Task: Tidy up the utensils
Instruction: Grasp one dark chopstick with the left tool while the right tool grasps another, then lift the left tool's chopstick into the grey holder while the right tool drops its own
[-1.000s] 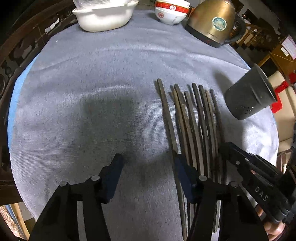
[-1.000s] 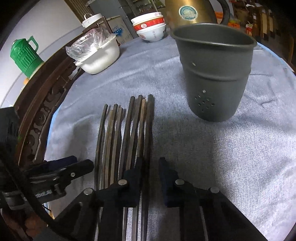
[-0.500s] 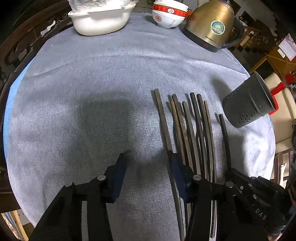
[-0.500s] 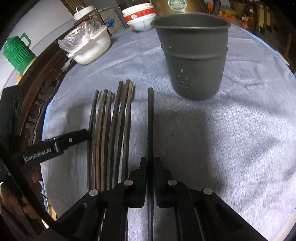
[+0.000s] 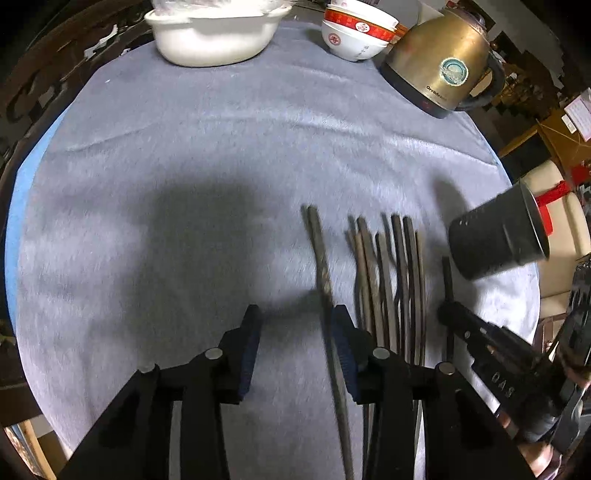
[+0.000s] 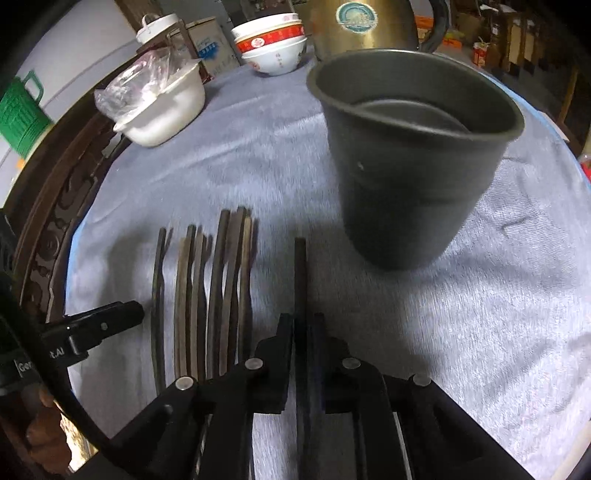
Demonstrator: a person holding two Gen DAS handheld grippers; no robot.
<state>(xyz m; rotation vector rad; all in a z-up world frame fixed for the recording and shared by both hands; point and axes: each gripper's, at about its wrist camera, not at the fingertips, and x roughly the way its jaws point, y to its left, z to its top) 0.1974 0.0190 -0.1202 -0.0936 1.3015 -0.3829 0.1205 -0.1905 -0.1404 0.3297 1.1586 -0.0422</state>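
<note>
Several dark chopsticks (image 5: 384,273) lie side by side on the grey cloth; they also show in the right wrist view (image 6: 207,295). My right gripper (image 6: 303,328) is shut on one dark chopstick (image 6: 300,273) and holds it raised, tip pointing at the dark grey utensil cup (image 6: 413,162). In the left wrist view this gripper (image 5: 448,314) holds the chopstick (image 5: 447,273) just left of the cup (image 5: 498,236). My left gripper (image 5: 295,328) is open, with the leftmost chopstick (image 5: 321,258) passing just inside its right finger.
A white dish with a plastic bag (image 5: 214,33), stacked red-and-white bowls (image 5: 354,37) and a brass kettle (image 5: 439,62) stand along the table's far edge. A carved dark wooden rim (image 6: 48,236) borders the cloth. A green jug (image 6: 18,114) stands beyond.
My right gripper closed on the rightmost chopstick, pulled it away from the bundle and lifted it toward the cup. My left gripper stayed open and shifted slightly toward the leftmost chopstick.
</note>
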